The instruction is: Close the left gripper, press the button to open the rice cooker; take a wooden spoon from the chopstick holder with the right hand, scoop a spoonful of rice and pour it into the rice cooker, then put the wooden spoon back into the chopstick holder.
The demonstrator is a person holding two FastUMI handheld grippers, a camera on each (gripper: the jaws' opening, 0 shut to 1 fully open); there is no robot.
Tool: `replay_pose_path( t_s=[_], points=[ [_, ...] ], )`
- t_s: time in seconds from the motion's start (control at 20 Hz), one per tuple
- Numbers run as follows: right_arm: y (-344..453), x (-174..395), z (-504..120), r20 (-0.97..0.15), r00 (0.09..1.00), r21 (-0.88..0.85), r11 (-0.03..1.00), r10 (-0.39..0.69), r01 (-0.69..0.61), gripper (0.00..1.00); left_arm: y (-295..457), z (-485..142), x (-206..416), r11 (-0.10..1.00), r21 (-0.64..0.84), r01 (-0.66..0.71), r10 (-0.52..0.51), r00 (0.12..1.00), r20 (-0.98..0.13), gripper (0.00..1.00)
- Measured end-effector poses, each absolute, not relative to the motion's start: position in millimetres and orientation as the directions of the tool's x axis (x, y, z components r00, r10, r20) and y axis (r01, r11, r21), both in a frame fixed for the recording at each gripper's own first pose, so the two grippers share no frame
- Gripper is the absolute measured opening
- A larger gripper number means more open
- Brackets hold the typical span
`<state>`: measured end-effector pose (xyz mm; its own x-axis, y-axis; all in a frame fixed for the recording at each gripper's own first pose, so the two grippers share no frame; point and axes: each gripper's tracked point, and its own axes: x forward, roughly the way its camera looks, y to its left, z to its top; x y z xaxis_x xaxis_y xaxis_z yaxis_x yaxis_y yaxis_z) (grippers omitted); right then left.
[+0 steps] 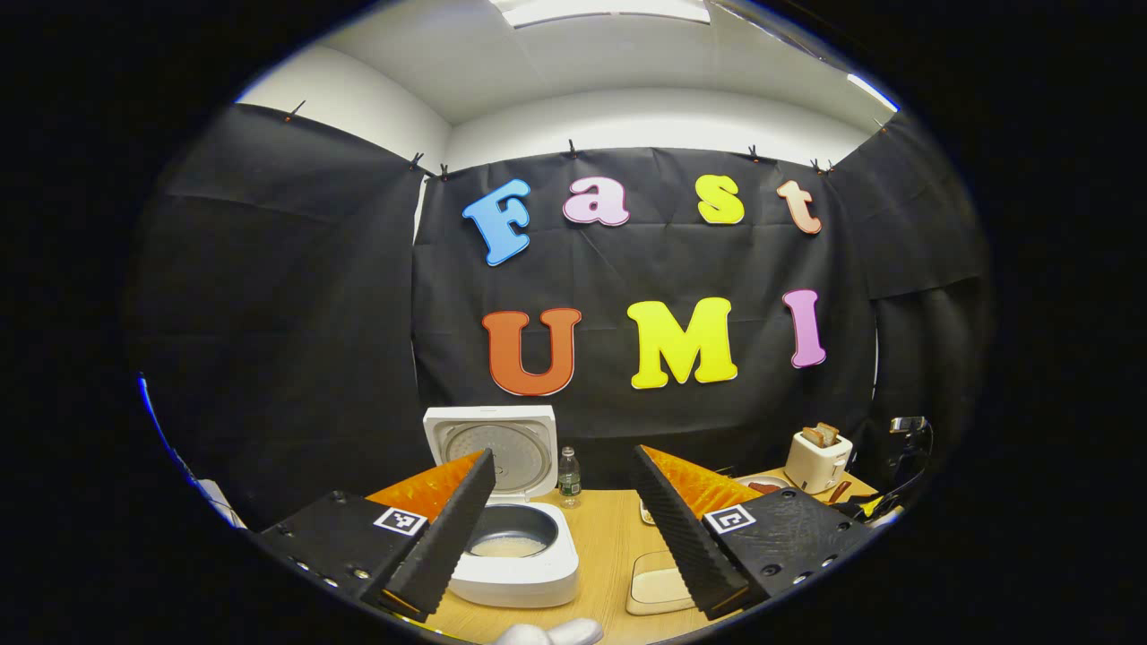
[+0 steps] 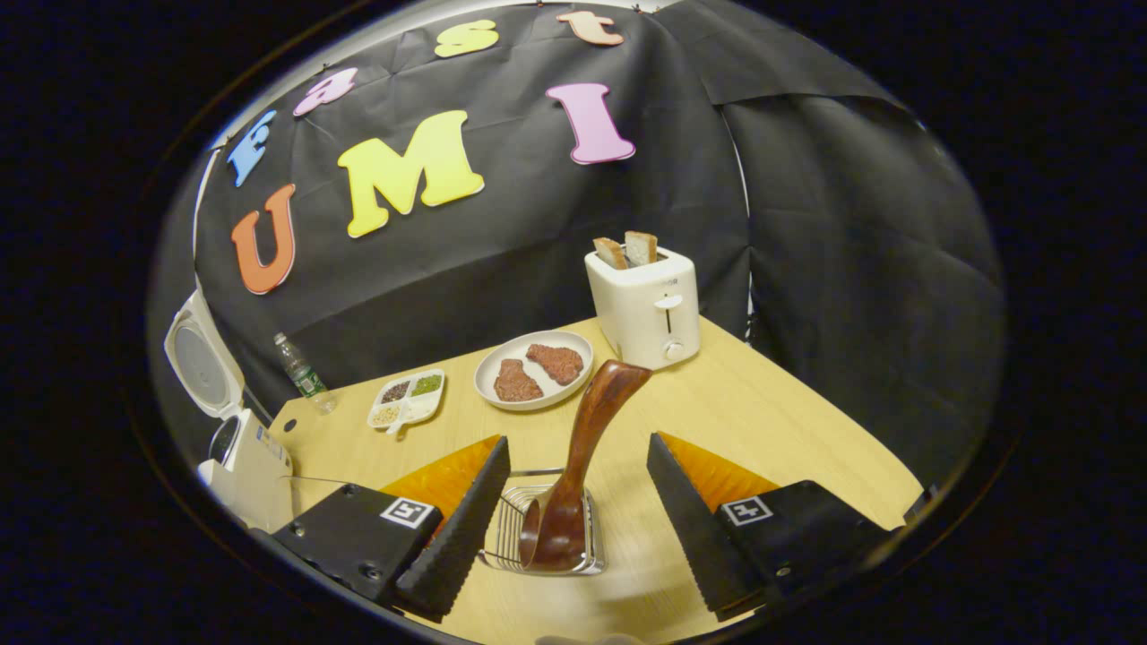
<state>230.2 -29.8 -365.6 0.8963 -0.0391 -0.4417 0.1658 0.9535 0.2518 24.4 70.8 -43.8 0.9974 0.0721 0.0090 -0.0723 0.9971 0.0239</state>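
The white rice cooker (image 1: 538,578) stands with its lid (image 1: 491,441) raised, and pale rice lies in its inner pot (image 1: 507,545). My left gripper (image 1: 564,452) is open above the table, just in front of the cooker, holding nothing. In the right gripper view the dark wooden spoon (image 2: 587,430) stands in the wire chopstick holder (image 2: 511,537), leaning right. My right gripper (image 2: 577,439) is open, one finger on each side of the spoon and clear of it. The cooker (image 2: 246,457) sits far left in that view.
A plate (image 2: 573,345) with two meat patties, a divided dish of grains (image 2: 408,399), a small bottle (image 2: 303,374) and a toaster (image 2: 647,305) with bread stand on the wooden table. A cream tray (image 1: 654,587) lies right of the cooker. A gloved hand (image 1: 547,634) shows at the bottom edge.
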Motion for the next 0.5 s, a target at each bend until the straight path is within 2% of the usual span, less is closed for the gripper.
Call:
replay_pose_path(
  t_s=[0.25,0.45,0.5],
  points=[
    [-33,257,-386,-0.469,0.883,0.264,0.949,-0.031,0.174,1.00,70,-49,27,0.997,0.030,-0.076,0.076,0.997,-0.005,0.97],
    [-34,271,-392,-0.481,0.877,0.316,0.932,-0.003,0.177,0.92,69,-55,30,0.996,0.040,-0.076,0.077,0.997,-0.022,0.97],
    [-32,276,-391,-0.472,0.882,0.326,0.931,0.007,0.167,0.97,68,-57,31,0.996,0.043,-0.074,0.075,0.997,-0.027,0.97]
  ],
)
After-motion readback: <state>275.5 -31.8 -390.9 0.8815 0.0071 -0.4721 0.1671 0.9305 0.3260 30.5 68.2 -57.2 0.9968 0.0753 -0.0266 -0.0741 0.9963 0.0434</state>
